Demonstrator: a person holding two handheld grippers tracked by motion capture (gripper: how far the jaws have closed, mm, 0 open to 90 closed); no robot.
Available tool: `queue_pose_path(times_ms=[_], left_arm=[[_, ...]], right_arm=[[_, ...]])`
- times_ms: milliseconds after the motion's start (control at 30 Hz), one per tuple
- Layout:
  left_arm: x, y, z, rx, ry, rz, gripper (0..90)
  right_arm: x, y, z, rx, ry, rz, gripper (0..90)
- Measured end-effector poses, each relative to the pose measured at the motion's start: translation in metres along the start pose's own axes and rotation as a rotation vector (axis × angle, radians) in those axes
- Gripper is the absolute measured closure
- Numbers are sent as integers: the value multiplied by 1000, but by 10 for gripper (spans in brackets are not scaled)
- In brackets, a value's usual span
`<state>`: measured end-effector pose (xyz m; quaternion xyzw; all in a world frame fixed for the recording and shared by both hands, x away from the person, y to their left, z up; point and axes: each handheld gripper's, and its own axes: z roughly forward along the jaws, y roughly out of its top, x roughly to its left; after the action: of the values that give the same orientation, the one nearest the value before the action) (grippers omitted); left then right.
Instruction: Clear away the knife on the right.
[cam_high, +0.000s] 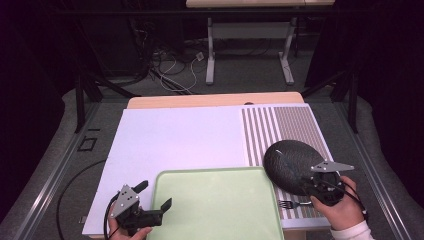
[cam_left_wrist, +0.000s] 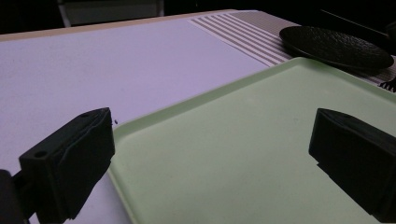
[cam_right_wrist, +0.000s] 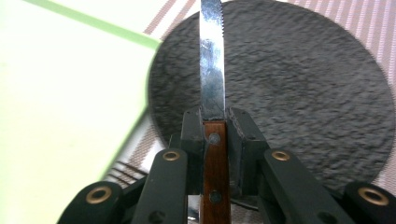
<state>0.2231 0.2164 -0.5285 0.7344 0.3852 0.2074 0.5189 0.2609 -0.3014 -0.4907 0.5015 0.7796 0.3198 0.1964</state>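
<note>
Right gripper view has the right gripper (cam_right_wrist: 214, 122) clamped on a knife (cam_right_wrist: 212, 70): wooden handle with rivets squeezed between the two black jaws, serrated blade sticking straight up the middle of the frame over a dark textured plate (cam_right_wrist: 303, 93). Pale green tray (cam_right_wrist: 60, 116) fills the left side, and fork (cam_right_wrist: 123, 171) tines peek out at lower left, just under the tray's edge.

High view puts that gripper at lower right, over the plate's near rim, with the plate sitting on a striped placemat (cam_high: 290, 125) and the fork just below it, beside the tray's right edge.

Left gripper (cam_high: 154, 197) sits at lower left with its jaws spread wide, nothing between them, hovering at the tray's left corner.
</note>
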Motion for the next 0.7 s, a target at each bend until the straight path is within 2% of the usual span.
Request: queue_pose_path(times_ms=[233, 500, 667, 700], left_arm=[[0, 0, 0, -4, -1, -6, 6], [0, 0, -1, -7, -3, -1, 6], [0, 0, -1, -7, -4, 0, 6], [0, 0, -1, -7, -4, 0, 6]], right_arm=[[21, -8, 7, 23, 42, -21, 772], [48, -12, 13, 53, 112, -44, 773], [61, -12, 15, 50, 148, -60, 772], [64, -12, 16, 41, 150, -76, 772]])
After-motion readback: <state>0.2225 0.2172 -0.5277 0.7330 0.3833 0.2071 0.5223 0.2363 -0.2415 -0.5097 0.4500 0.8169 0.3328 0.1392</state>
